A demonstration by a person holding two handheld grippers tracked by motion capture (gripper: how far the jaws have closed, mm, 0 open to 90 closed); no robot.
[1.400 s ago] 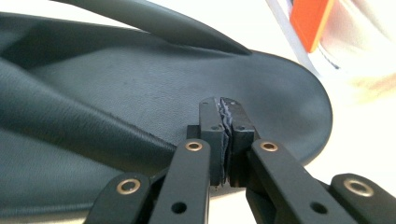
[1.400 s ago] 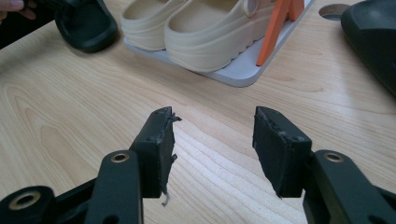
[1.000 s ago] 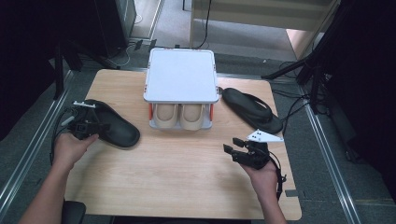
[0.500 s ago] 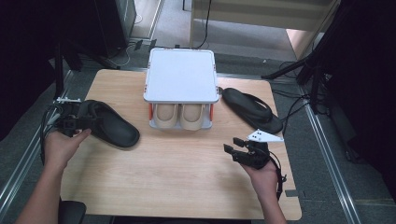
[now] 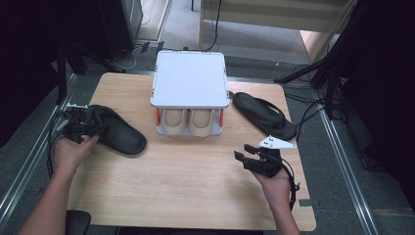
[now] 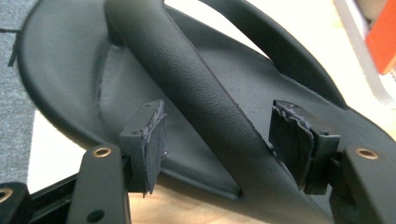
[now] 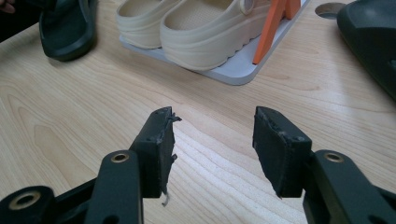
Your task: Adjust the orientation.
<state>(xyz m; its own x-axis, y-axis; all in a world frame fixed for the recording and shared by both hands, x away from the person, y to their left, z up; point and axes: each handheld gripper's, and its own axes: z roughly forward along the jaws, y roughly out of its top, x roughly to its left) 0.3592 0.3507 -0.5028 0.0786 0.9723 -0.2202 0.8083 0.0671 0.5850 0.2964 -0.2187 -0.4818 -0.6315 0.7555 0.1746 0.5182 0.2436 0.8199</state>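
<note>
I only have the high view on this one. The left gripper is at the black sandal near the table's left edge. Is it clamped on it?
Observer: No. In the left gripper view, the left gripper has its jaws apart; they have just been opening. The strap of the black sandal runs between them, with a gap on each side.
Operator: And the right gripper, anything in it?
Observer: Nothing. In its own view, the right gripper is open over the bare table.
Operator: Are its pads in good shape?
Observer: The pads are frayed at the edges, and one trails a thread.
</note>
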